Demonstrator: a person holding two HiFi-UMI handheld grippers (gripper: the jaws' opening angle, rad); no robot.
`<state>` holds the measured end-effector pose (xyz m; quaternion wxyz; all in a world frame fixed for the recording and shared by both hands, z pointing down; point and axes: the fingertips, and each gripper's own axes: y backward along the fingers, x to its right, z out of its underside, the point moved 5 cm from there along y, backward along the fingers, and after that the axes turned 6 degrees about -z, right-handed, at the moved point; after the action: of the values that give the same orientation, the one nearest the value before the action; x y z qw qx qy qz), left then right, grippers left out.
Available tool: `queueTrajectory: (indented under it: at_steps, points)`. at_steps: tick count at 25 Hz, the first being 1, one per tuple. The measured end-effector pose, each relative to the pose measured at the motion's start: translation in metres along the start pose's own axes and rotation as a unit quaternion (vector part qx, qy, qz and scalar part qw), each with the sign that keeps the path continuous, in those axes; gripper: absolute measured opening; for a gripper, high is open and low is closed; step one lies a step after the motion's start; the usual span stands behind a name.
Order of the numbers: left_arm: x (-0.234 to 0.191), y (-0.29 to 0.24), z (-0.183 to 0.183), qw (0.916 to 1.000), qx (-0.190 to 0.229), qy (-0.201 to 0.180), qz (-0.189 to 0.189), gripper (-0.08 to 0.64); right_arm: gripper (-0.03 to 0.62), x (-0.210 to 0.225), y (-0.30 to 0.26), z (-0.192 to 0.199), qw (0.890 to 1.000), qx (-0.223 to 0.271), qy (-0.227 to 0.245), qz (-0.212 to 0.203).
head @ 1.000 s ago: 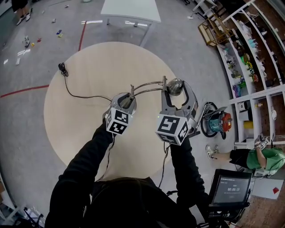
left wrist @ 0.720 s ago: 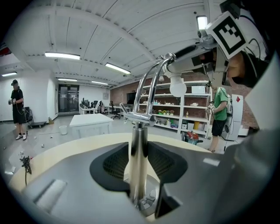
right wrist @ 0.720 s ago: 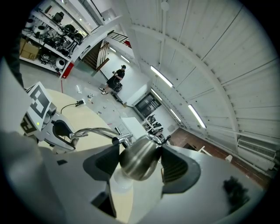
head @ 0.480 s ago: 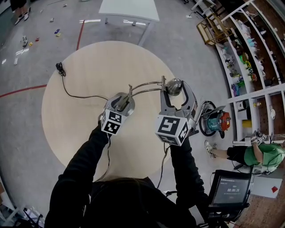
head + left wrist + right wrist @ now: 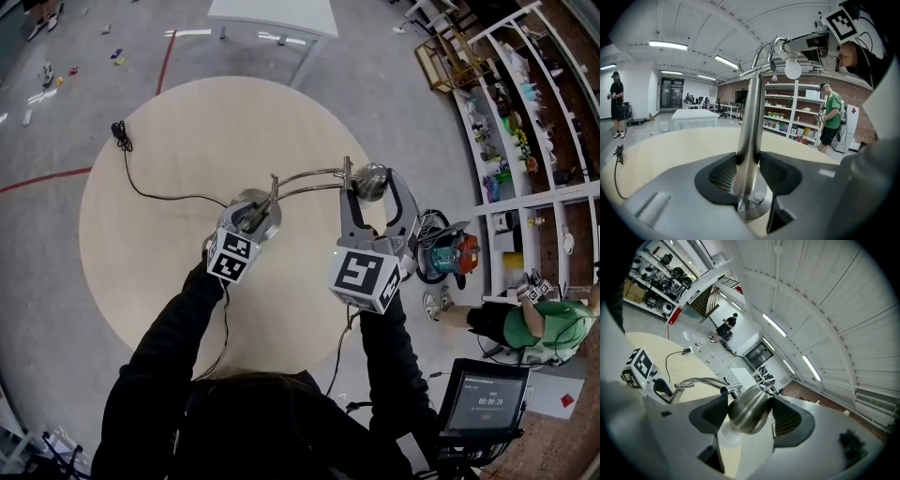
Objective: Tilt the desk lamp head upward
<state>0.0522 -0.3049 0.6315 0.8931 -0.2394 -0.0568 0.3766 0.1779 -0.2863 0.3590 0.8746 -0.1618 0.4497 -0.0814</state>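
Desk lamp (image 5: 309, 176) in brushed metal stands near the middle of a round, pale wooden bench (image 5: 150, 253), with a gripper on it at each end. Past the bench, stocked shelving (image 5: 525, 103) runs along the right side of the room and a white table (image 5: 272, 11) stands on the grey floor at the far side.

The right gripper (image 5: 372, 187) is clamped across the lamp head (image 5: 749, 413), with a pad pressed to each side of the rounded metal shade. The head sits at the end of the curved arm, well above the bench top.

The left gripper (image 5: 749, 161) sits low and its jaws have just been closing. Both pads bear on the upright stem (image 5: 750, 117) between them, just above the round base (image 5: 752, 212) that rests on the bench.

A white bulb (image 5: 727, 436) pokes out of the shade's lower end. A thin black cord (image 5: 164, 195) trails from beside the base across the bench to the left and ends in a plug (image 5: 118, 131) lying near the bench's edge.
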Motion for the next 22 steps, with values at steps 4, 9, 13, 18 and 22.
queueTrajectory:
  at_steps: [4, 9, 13, 18, 22]
  points:
    - [0.002, -0.001, -0.002, 1.0000, 0.001, 0.002, -0.001, 0.161, 0.313, 0.002, 0.002, -0.011, 1.000, -0.010, 0.029, 0.004]
    - [0.003, -0.003, -0.004, 0.9999, 0.010, 0.002, 0.002, 0.161, 0.313, 0.003, 0.002, -0.016, 0.999, -0.020, 0.045, 0.007]
    - [0.004, -0.004, -0.004, 0.9998, 0.019, 0.007, -0.001, 0.161, 0.313, 0.005, 0.001, -0.018, 0.998, -0.026, 0.050, 0.009]
    - [0.007, -0.007, -0.005, 0.9995, 0.026, 0.014, -0.003, 0.161, 0.313, 0.004, 0.000, -0.027, 0.996, -0.023, 0.084, 0.012]
    - [0.004, -0.007, -0.004, 0.9994, 0.028, 0.017, -0.003, 0.161, 0.313, -0.001, -0.002, -0.042, 0.992, -0.019, 0.121, 0.017]
